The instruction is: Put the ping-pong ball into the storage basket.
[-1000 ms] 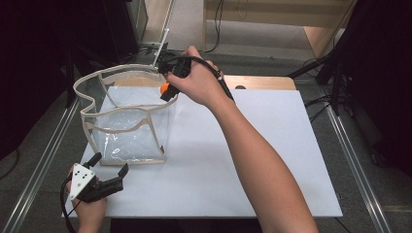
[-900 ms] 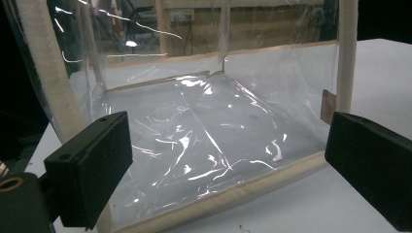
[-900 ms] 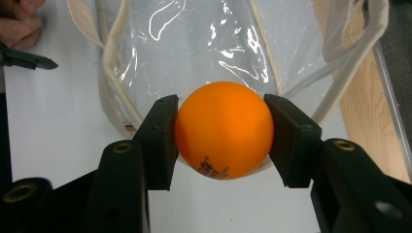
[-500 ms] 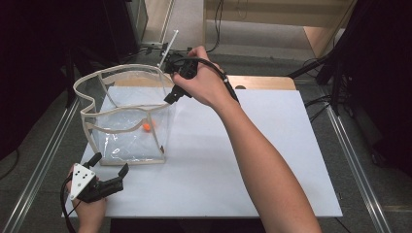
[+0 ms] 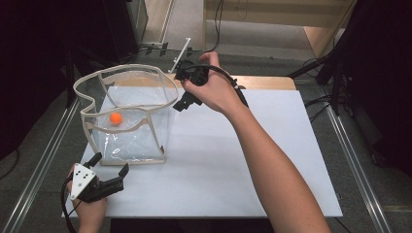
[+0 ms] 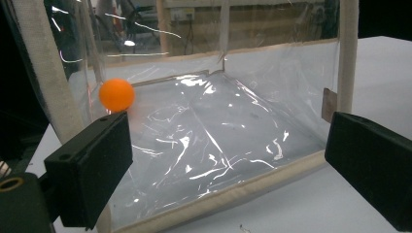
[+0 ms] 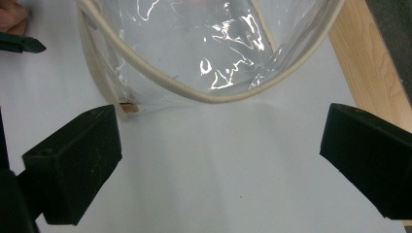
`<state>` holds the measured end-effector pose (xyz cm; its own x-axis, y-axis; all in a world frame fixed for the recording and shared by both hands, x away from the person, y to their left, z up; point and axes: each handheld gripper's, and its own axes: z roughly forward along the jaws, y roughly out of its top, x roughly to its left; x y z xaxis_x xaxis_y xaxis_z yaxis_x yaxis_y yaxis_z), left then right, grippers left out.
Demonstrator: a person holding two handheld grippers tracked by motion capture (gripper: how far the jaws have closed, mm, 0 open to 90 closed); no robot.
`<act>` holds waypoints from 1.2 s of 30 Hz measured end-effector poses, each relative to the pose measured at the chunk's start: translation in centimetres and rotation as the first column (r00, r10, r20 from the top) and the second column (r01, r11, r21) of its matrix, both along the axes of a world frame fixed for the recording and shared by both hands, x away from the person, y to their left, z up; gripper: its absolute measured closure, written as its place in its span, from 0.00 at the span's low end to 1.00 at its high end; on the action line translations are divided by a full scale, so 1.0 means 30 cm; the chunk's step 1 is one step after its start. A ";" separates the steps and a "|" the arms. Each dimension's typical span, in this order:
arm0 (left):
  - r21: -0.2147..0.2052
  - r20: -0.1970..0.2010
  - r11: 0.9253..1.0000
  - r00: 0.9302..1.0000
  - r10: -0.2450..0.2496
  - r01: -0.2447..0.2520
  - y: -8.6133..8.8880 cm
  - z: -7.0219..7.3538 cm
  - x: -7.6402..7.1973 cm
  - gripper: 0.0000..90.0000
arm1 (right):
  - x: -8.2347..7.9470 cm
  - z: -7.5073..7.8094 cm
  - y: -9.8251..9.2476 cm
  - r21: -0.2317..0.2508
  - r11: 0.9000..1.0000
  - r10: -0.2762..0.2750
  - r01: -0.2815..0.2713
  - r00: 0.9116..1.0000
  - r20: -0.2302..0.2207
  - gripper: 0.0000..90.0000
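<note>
A clear plastic bag (image 5: 130, 141) with beige trim stands open on the left of the white table. An orange ball (image 5: 115, 118) is inside it by the left wall, and it also appears through the clear side as the ball (image 6: 116, 94). My right gripper (image 5: 180, 85) hangs just outside the bag's right rim (image 7: 209, 97). Its jaws have just been opening and now stand wide with nothing between them. My left gripper (image 5: 111, 164) rests at the table's near-left corner, open, facing the bag's near wall (image 6: 218, 145) without touching it.
The white tabletop (image 5: 243, 160) stretches to the right and front of the bag. A wooden strip (image 5: 262, 82) runs along the far edge. Metal rails (image 5: 43, 160) flank the table on both sides. Cables and dark equipment sit behind.
The right gripper let go of the orange ball, which dropped into the bag and moved toward its left wall. The right hand shifted slightly right, off the rim. The left gripper stayed put.
</note>
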<state>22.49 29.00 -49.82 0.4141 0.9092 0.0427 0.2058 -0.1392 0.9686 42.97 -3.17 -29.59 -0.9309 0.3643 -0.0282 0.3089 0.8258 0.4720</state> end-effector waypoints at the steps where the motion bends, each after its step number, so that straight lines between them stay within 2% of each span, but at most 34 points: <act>1: -0.002 0.001 1.000 1.000 0.000 0.000 0.000 0.000 0.000 0.04 | -0.003 -0.002 -0.003 0.002 1.000 -0.006 0.006 1.000 -0.003 0.00; 12: -0.004 0.002 1.000 1.000 0.000 0.000 0.001 0.000 0.000 0.04 | -0.018 -0.049 -0.036 -0.005 1.000 -0.015 0.015 1.000 -0.005 0.00; 36: 0.001 0.001 1.000 1.000 0.001 -0.001 -0.003 -0.001 0.000 0.04 | -0.049 -0.122 -0.117 0.024 0.999 -0.041 0.041 0.999 -0.019 0.00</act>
<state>22.49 28.91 -49.84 0.4130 0.9097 0.0437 0.2050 -0.1396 0.9688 41.50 -6.68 -33.25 -0.9153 0.4027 -0.0014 0.3513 0.8003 0.4859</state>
